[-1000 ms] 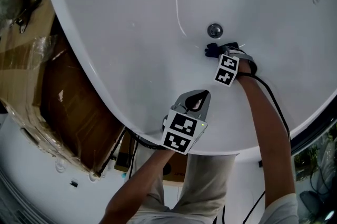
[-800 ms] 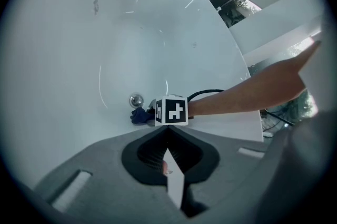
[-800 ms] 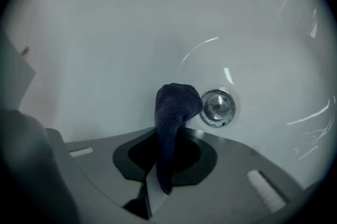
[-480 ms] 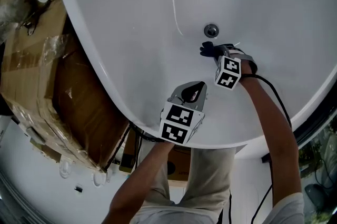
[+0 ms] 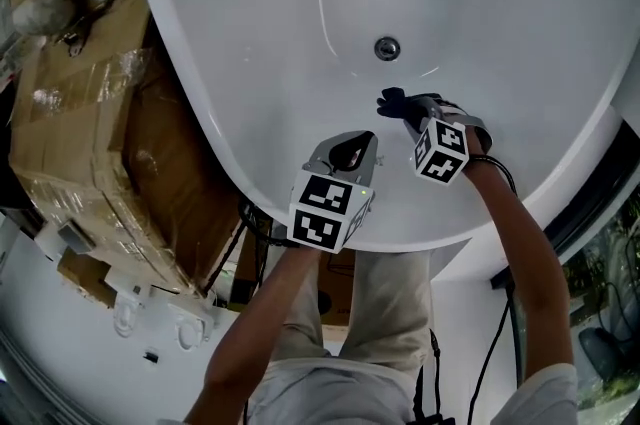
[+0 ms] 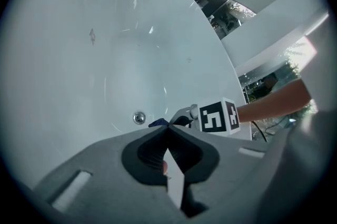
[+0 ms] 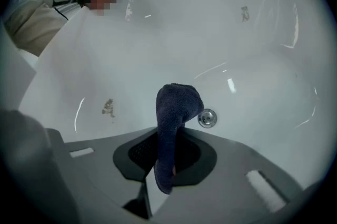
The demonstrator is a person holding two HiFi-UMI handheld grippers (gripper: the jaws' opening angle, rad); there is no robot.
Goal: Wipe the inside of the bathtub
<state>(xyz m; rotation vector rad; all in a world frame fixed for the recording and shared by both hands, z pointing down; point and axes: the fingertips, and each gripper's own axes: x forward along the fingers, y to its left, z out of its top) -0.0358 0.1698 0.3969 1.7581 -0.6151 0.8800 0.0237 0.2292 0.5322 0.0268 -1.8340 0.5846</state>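
Note:
The white bathtub (image 5: 250, 23) fills the head view, with its round metal drain (image 5: 387, 48) on the floor. My right gripper (image 5: 407, 104) reaches into the tub just on the near side of the drain and is shut on a dark blue cloth (image 5: 390, 99). In the right gripper view the cloth (image 7: 176, 109) stands up from the jaws beside the drain (image 7: 207, 118). My left gripper (image 5: 348, 153) hovers over the tub's near wall, shut, with nothing between its jaws (image 6: 167, 128).
A brown smudge (image 7: 108, 107) marks the tub wall left of the cloth. Plastic-wrapped cardboard boxes (image 5: 80, 113) stand tight against the tub's left rim (image 5: 215, 153). A black cable (image 5: 510, 183) trails from the right gripper along the arm.
The head view has shifted, so the tub sits more to the right. The right gripper with the cloth has drawn slightly back from the drain. The left gripper stays shut.

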